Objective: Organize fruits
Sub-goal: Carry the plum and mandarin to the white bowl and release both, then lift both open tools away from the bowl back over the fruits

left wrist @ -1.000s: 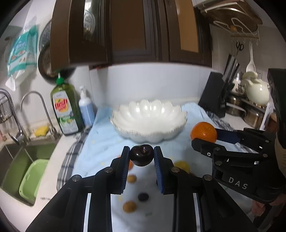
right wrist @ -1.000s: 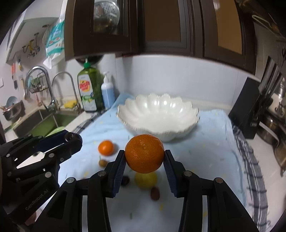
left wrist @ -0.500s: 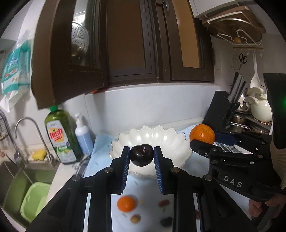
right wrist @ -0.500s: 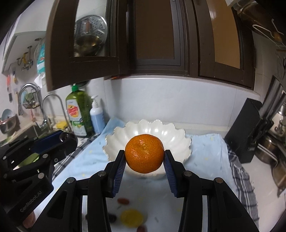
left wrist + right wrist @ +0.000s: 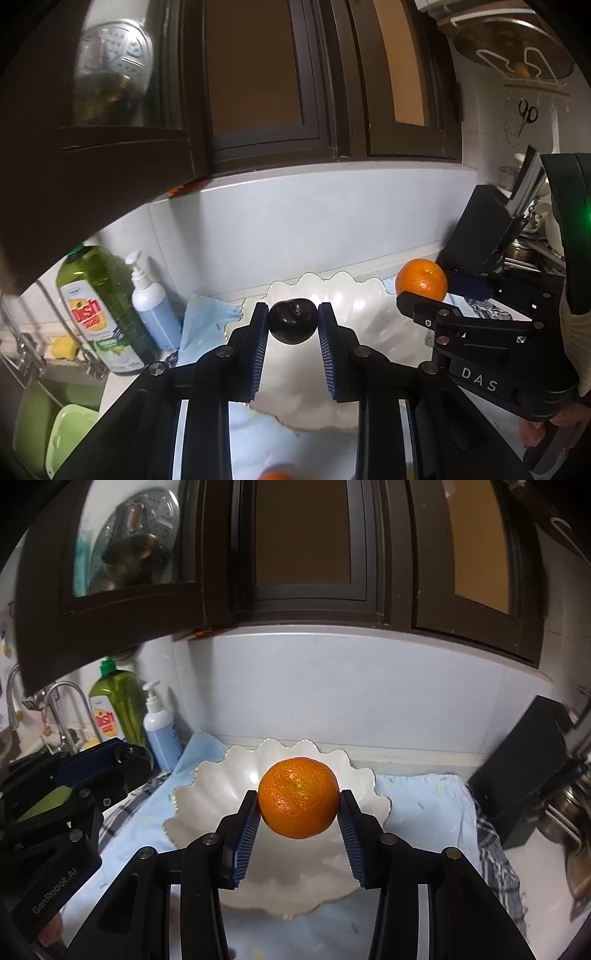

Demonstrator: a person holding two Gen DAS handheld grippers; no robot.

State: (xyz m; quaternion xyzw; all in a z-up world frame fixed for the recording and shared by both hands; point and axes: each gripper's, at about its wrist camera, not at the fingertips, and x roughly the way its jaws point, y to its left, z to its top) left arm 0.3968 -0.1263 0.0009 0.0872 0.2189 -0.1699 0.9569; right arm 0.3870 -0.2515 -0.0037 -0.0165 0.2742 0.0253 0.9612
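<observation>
My left gripper is shut on a dark cherry and holds it above the near side of the white scalloped bowl. My right gripper is shut on an orange mandarin above the same bowl. In the left wrist view the mandarin and the right gripper's body show at the right, over the bowl's right rim. The bowl looks empty where visible. Another orange fruit peeks in at the bottom edge.
The bowl stands on a light blue cloth on the counter. A green dish soap bottle and a blue pump bottle stand at the left by the sink. A black knife block stands at the right. Dark cabinets hang overhead.
Both grippers have risen and moved forward with their fruits, from above the loose fruits on the cloth to over the bowl. Both stay shut.
</observation>
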